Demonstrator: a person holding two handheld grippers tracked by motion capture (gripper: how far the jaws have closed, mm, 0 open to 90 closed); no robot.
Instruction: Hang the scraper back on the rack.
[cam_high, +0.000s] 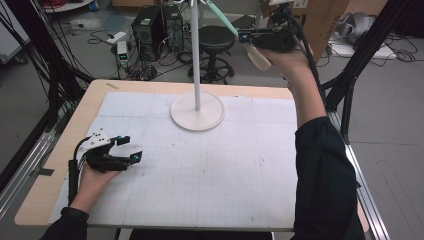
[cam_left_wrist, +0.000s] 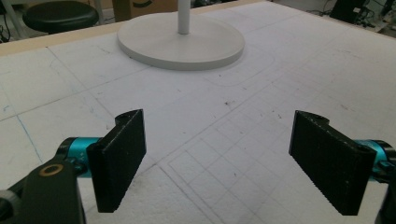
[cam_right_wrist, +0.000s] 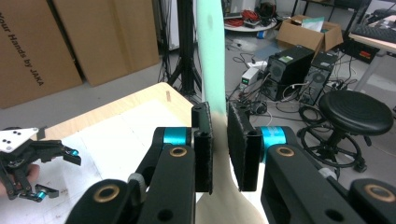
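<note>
Spatula (cam_right_wrist: 211, 70) clamped in right claw (cam_right_wrist: 219, 149).

Cardboard box (cam_right_wrist: 28, 51), side face, right gripper view: we read "our Hands by JAKA" in dark print; the start of the line is cut off by the picture's edge, so we can't give the first word whole.

Second cardboard box (cam_left_wrist: 144, 5), left gripper view, beyond the counter's far edge: we see part of a dark printed mark, too cropped for us to read.

Counter sheet (cam_high: 210, 165): we find only ruled grid lines, no numbers or words that we can make out.
</note>
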